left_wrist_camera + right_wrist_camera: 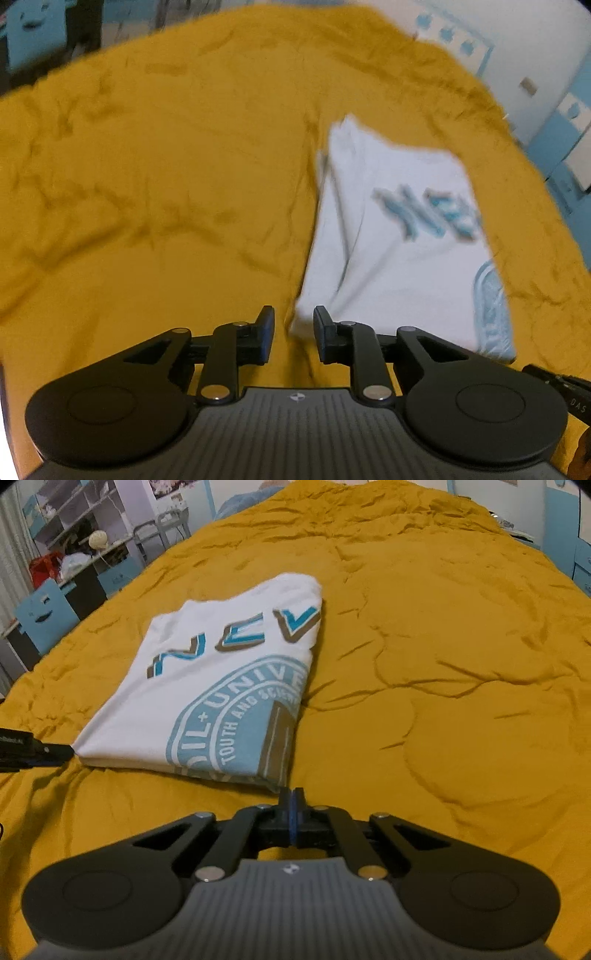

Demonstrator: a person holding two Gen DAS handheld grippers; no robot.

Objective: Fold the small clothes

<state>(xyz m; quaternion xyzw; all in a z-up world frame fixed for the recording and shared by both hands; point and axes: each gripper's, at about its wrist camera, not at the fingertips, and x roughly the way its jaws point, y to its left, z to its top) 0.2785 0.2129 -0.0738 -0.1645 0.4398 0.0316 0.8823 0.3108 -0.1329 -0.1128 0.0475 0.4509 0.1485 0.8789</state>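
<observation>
A white T-shirt [207, 686] with blue and brown print lies folded into a flat rectangle on the mustard-yellow bedspread [443, 683]. It also shows, blurred, in the left wrist view [399, 236]. My left gripper [293, 332] is open and empty, its fingers just short of the shirt's near left corner. My right gripper [291, 805] is shut with nothing between the pads, just behind the shirt's near right corner. The tip of the left gripper [33, 751] shows at the shirt's left corner in the right wrist view.
The bedspread is wrinkled and stretches far to the right and back. Beside the bed's left edge stand a blue chair [44, 609], a cluttered desk [81, 565] and shelves. Blue and white cabinets [565, 140] stand past the bed's edge in the left wrist view.
</observation>
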